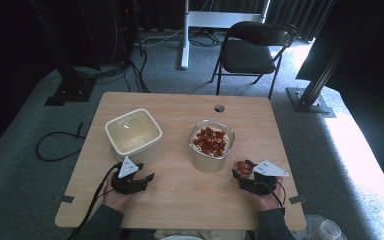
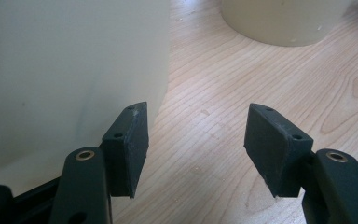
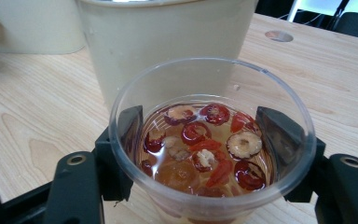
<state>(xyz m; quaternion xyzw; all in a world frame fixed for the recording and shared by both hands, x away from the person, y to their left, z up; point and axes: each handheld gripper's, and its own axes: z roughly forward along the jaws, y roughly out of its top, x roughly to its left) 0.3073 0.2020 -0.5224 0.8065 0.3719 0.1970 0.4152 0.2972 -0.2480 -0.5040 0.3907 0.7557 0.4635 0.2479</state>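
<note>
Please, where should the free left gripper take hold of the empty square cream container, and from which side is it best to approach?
Grip the near right corner wall of the empty square cream container, coming from the person's side where the open left gripper already sits. Probably one jaw inside the rim and one outside, since the whole body looks wider than the jaws.

Black folding chair on grey carpet beyond the table.

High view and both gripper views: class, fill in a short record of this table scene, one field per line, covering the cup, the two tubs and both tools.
clear cup: upright, holds sliced red dried fruit
right tool: shut on the clear cup
left tool: open, nothing between its jaws
empty tub: cream, square, just ahead of the left tool
filled tub: red fruit slices inside, beside the clear cup
table: light wood
</note>
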